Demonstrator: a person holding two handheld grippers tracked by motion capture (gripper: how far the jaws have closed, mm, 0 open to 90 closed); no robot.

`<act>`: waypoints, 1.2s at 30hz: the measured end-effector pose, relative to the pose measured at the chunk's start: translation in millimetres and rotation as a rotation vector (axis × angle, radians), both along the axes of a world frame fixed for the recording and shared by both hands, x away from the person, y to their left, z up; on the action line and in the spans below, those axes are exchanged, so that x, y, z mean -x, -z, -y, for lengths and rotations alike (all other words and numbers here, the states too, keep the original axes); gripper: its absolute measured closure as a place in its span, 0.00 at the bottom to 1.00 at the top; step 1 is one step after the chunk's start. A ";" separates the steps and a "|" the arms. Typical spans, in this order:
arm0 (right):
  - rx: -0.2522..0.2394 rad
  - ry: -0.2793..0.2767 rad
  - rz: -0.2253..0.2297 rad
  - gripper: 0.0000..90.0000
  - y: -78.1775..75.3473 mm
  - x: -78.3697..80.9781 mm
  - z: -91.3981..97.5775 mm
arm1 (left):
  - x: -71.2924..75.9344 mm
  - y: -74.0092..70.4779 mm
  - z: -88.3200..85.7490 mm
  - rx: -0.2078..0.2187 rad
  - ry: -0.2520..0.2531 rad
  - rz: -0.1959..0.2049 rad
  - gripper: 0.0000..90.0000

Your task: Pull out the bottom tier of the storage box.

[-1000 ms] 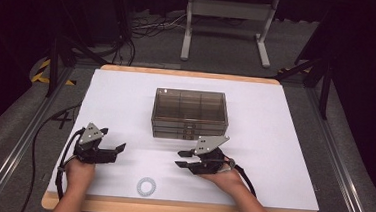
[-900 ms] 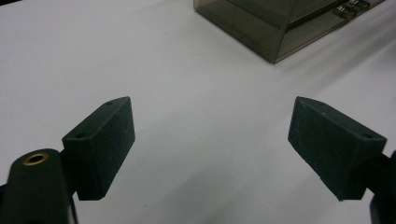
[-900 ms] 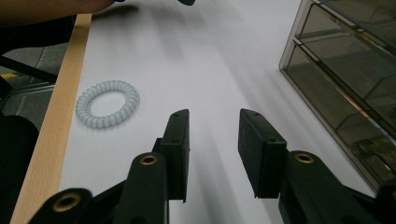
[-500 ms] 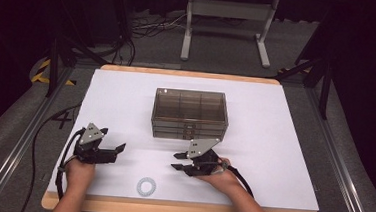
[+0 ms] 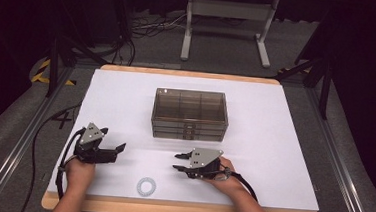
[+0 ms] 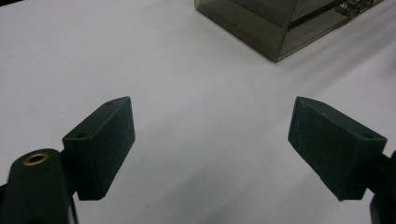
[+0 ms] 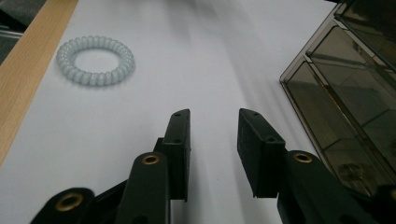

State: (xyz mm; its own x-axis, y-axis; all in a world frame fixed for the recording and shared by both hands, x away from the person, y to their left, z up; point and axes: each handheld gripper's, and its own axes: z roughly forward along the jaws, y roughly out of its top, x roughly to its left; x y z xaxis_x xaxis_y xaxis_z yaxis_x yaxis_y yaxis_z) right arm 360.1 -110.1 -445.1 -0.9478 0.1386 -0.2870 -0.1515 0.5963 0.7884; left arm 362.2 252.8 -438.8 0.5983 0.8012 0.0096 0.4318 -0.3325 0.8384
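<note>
A smoky clear drawer box (image 5: pixel 189 113) stands mid-table, its drawers facing me. A pale spiral hair tie (image 5: pixel 146 186) lies near the front edge. My left gripper (image 5: pixel 120 149) rests at the front left with its jaws wide open and nothing between them; its own view shows the open left gripper (image 6: pixel 210 121) over bare white table, with the box corner (image 6: pixel 285 23) beyond. My right gripper (image 5: pixel 178 161) sits in front of the box and points left. In its own view the right gripper (image 7: pixel 214 116) has a narrow empty gap, with the hair tie (image 7: pixel 95 60) ahead-left and the box (image 7: pixel 345 93) at right.
The white table top (image 5: pixel 273 142) has a wooden front rim (image 5: pixel 178 210). Cables trail from both grippers off the front. Beyond the table there are a dark floor, cables and a metal stand (image 5: pixel 227 18).
My right gripper has shifted slightly left and toward the front edge. The left gripper has stayed still.
</note>
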 end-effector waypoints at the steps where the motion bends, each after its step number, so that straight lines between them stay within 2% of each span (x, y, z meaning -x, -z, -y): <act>1: 0.005 -0.006 0.010 0.73 0.3 0.4 -0.1 | 0.0 0.0 0.0 0.000 0.000 0.000 0.17; 5: 0.023 -0.003 0.038 0.73 2.7 2.1 -1.0 | -0.1 -0.2 0.1 -0.003 -0.001 0.001 0.17; 7: 0.046 0.013 0.076 0.72 4.2 4.2 -1.1 | -0.2 -0.5 0.3 -0.003 0.000 0.003 0.17; 8: 0.046 0.013 0.076 0.72 4.2 4.2 -1.1 | -0.2 -0.5 0.3 -0.003 0.000 0.003 0.17; 10: 0.062 0.029 0.106 0.71 4.9 6.0 -1.4 | -0.4 -0.6 0.3 -0.005 0.002 0.003 0.17; 20: 0.118 0.040 0.177 0.72 8.8 12.9 -6.0 | -0.9 -0.5 0.6 -0.003 0.001 0.003 0.17; 23: 0.139 0.043 0.225 0.72 10.3 15.8 -7.7 | -1.2 -0.9 0.4 -0.006 0.003 0.005 0.17; 24: 0.139 0.043 0.225 0.72 10.3 15.8 -7.7 | -1.2 -0.9 0.4 -0.006 0.003 0.005 0.17; 28: 0.168 0.064 0.280 0.72 12.3 19.8 -9.7 | -1.5 -0.6 0.7 -0.005 0.002 0.006 0.17; 29: 0.192 0.076 0.318 0.74 12.8 22.8 -11.2 | -1.5 -0.5 0.8 -0.005 0.002 0.006 0.17; 32: 0.222 0.072 0.375 0.74 14.1 25.8 -13.2 | -1.5 -0.6 0.8 -0.006 0.002 0.008 0.17; 36: 0.235 0.071 0.411 0.74 15.4 28.3 -14.3 | -1.4 -0.5 1.0 -0.006 0.001 0.007 0.17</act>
State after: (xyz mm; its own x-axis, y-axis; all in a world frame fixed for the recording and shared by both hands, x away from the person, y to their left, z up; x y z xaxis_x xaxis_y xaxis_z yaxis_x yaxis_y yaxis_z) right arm 331.8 -95.8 -460.5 -0.7398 0.0852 -0.6674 -0.3747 0.7717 0.5139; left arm 363.6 251.9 -438.3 0.5990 0.8006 0.0183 0.4258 -0.3377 0.8395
